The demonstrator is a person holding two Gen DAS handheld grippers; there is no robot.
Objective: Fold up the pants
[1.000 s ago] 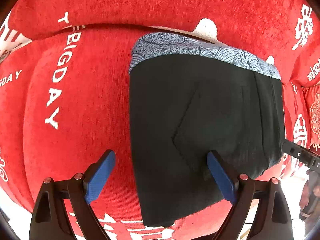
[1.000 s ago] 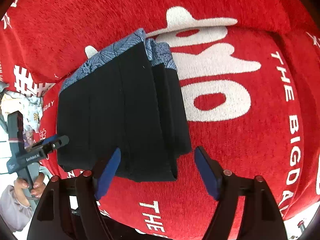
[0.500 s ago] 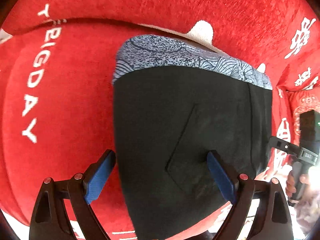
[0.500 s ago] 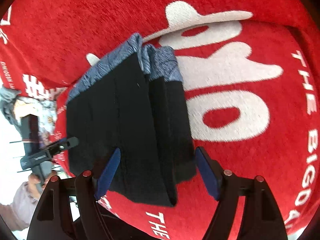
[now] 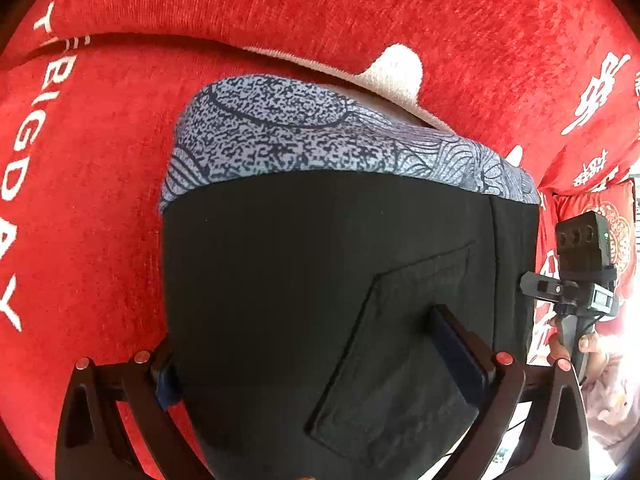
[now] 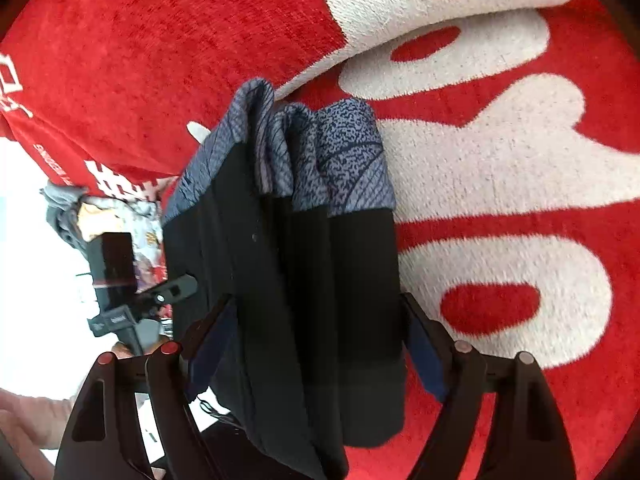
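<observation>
The folded black pants (image 5: pixel 304 272) with a blue-grey patterned waistband (image 5: pixel 304 144) lie on the red sofa cover (image 5: pixel 100 184). My left gripper (image 5: pixel 320 360) is open, its jaws wide either side of the pants' near edge; the left finger is partly hidden under the cloth. In the right wrist view the pants (image 6: pixel 304 280) show as stacked folded layers. My right gripper (image 6: pixel 316 344) is open and straddles their near end without closing. Each gripper shows at the edge of the other's view: the right one (image 5: pixel 580 280), the left one (image 6: pixel 120 280).
The red cover carries white lettering (image 5: pixel 16 184) and large white shapes (image 6: pixel 500 168). A red cushion (image 5: pixel 600 92) sits at the right. A pile of cloth (image 6: pixel 112 216) lies off the sofa's left end.
Both grippers have moved forward onto the pants, which now fill more of each view. Both jaws stay open.
</observation>
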